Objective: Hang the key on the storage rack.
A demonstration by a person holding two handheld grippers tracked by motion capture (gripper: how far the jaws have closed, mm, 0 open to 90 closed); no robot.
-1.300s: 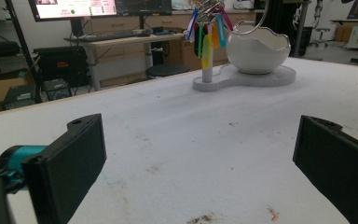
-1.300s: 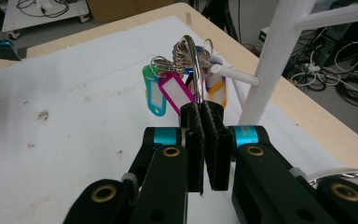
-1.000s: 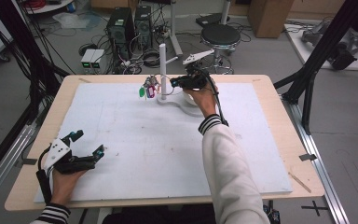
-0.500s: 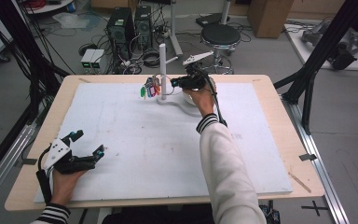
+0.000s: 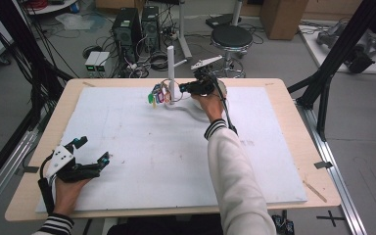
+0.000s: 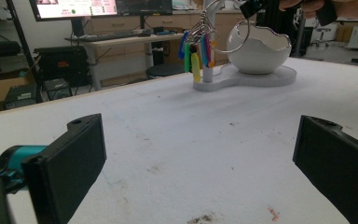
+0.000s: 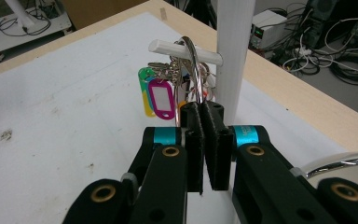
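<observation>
So we've got the right gripper (image 7: 204,109) with its jaws pinched tight on the big metal key ring (image 7: 192,70), and that ring is looped over the little white peg (image 7: 177,49) sticking out of the white post (image 7: 234,51). The bunch of keys with the coloured tags (image 7: 154,95) dangles just below the peg, beside the post. From above, the ring and tags (image 5: 157,94) sit at the far middle of the table (image 5: 293,98), next to the white egg-shaped bowl (image 6: 258,51) on its stand.

Compared with a second ago, not much has moved: the right gripper (image 5: 192,87) has only crept a touch along the post, and the keys hang pretty much where they were. Our guess is the ring is either just seated on the peg or about to be slid off; it isn't released yet either way.

Left gripper (image 5: 89,155) is parked near the front left edge, jaws spread wide with nothing between them, same spot as before.
</observation>
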